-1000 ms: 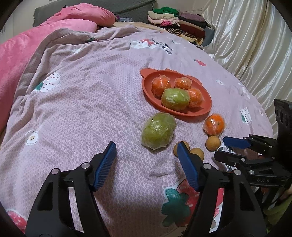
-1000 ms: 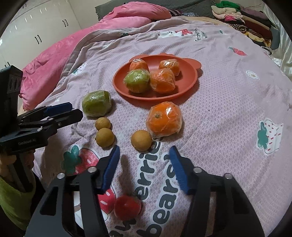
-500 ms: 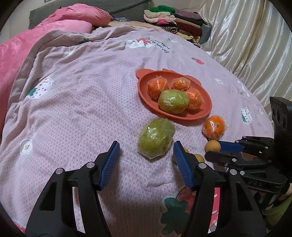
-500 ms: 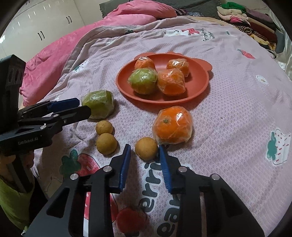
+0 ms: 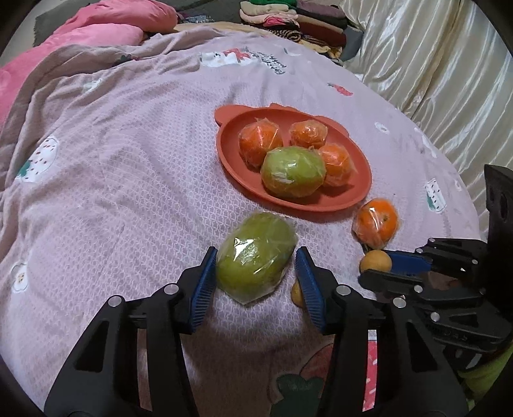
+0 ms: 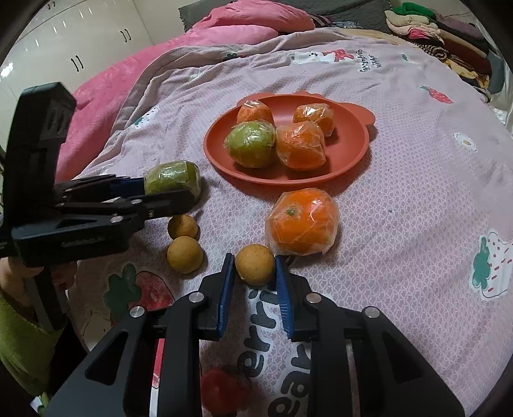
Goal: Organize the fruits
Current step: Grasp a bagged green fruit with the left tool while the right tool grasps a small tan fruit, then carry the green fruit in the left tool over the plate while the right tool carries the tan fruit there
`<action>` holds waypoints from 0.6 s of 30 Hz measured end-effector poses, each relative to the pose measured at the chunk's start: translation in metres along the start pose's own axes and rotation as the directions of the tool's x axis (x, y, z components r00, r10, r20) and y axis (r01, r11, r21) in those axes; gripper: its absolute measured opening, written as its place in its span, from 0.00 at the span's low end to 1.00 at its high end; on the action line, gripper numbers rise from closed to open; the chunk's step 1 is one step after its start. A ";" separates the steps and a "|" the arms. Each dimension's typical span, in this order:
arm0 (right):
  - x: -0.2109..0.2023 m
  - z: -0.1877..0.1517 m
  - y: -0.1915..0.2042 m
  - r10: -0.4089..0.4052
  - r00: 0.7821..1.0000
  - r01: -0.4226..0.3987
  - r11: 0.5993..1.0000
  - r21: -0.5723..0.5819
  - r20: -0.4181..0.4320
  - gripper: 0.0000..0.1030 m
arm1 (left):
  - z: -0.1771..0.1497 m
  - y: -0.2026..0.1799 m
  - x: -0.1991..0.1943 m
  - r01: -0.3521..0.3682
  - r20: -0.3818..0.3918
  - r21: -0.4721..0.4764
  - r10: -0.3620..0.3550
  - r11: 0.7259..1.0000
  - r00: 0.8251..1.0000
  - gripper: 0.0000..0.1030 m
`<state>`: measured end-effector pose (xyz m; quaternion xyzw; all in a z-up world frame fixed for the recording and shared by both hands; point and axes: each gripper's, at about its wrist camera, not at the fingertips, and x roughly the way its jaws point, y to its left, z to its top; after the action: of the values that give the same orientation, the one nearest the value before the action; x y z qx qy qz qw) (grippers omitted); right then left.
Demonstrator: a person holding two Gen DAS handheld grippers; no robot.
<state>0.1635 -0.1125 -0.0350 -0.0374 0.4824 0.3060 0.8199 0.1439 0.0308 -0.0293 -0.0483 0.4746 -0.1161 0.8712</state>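
An orange-red plate (image 5: 231, 166) on the bed holds three wrapped oranges and a wrapped green fruit (image 5: 292, 171). My left gripper (image 5: 255, 271) has its jaws around a second wrapped green fruit (image 5: 256, 256) that lies on the blanket; the blue pads touch its sides. It also shows in the right wrist view (image 6: 173, 176). My right gripper (image 6: 255, 271) has its jaws closed against a small yellow-brown round fruit (image 6: 255, 268). A wrapped orange (image 6: 303, 221) lies right beside it. Two more small yellow-brown fruits (image 6: 184, 243) lie to the left.
The pink-grey blanket (image 5: 112, 176) covers the bed. A red fruit (image 6: 221, 393) lies near the bed's front edge under my right gripper. Folded clothes (image 5: 288, 16) are stacked at the far end. Cream curtains (image 5: 433, 64) hang on the right.
Both grippers moved forward and closed: the left from wide open onto the green fruit, the right onto the small yellow-brown fruit.
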 end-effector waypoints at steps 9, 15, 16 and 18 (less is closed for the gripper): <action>-0.006 -0.001 0.002 0.008 1.000 -0.008 1.000 -0.016 0.004 0.23 | 0.002 0.001 0.003 0.005 -0.008 0.015 -0.005 1.000 1.000 0.36; -0.017 -0.001 0.005 0.016 1.000 -0.015 1.000 -0.024 0.018 0.23 | 0.001 -0.001 -0.006 0.025 0.006 0.008 -0.025 1.000 1.000 0.35; -0.018 0.000 0.006 0.016 1.000 -0.016 1.000 -0.025 0.021 0.23 | 0.001 -0.001 -0.007 0.028 0.007 0.007 -0.028 1.000 1.000 0.35; -0.022 0.000 0.006 0.015 0.999 -0.014 0.999 -0.030 0.029 0.23 | 0.000 -0.003 -0.011 0.035 0.014 0.008 -0.035 0.999 0.999 0.35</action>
<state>0.1527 -0.1176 -0.0152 -0.0414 0.4662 0.3196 0.8239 0.1378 0.0305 -0.0198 -0.0540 0.4669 -0.1327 0.8726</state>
